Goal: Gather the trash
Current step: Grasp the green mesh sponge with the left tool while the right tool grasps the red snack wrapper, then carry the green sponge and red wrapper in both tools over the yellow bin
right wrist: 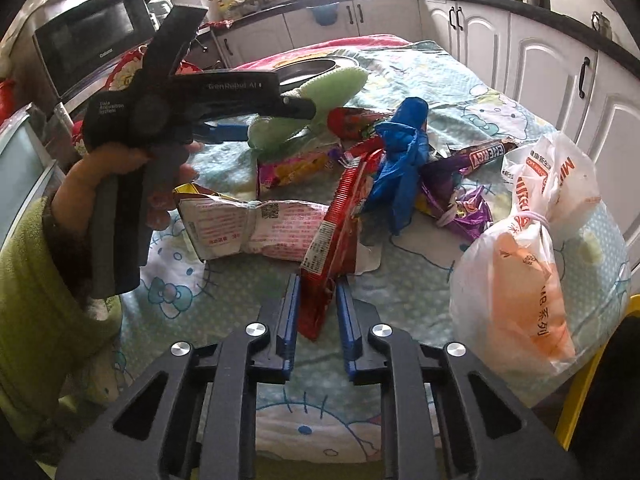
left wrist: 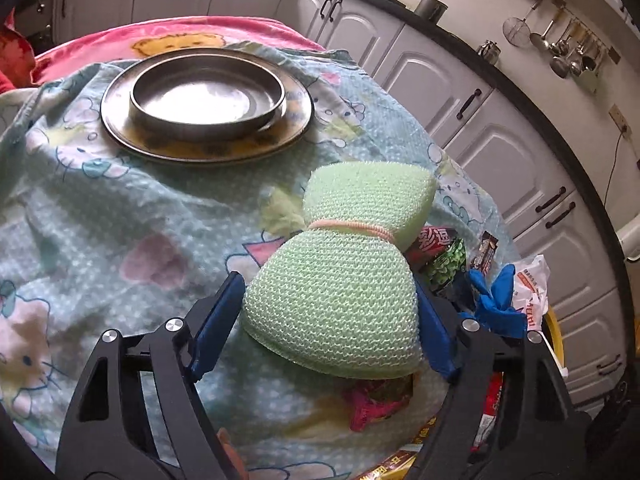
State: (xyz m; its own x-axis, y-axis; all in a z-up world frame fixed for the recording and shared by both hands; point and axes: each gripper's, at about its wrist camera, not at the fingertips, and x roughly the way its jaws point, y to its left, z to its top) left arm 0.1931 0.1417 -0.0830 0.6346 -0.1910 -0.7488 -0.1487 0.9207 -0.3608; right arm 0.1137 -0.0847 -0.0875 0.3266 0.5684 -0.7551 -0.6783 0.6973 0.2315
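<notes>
Left hand-held gripper clamps the pale green mesh sponge, long axis pointing away; right hand-held gripper pinches a red snack wrapper lengthwise, jaws nearly closed.

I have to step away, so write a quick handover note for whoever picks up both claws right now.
Left claw: closed on the green mesh scrubber, held above the table.
Right claw: closed on the lower end of a red snack wrapper.
Still loose on the cloth: the white torn packet, blue glove, purple wrappers, and tied white plastic bag at the right edge.
Steel dishes sit at the far end.
No bin is clearly in view, so nothing can be confirmed as binned; most of the pile remains.
</notes>
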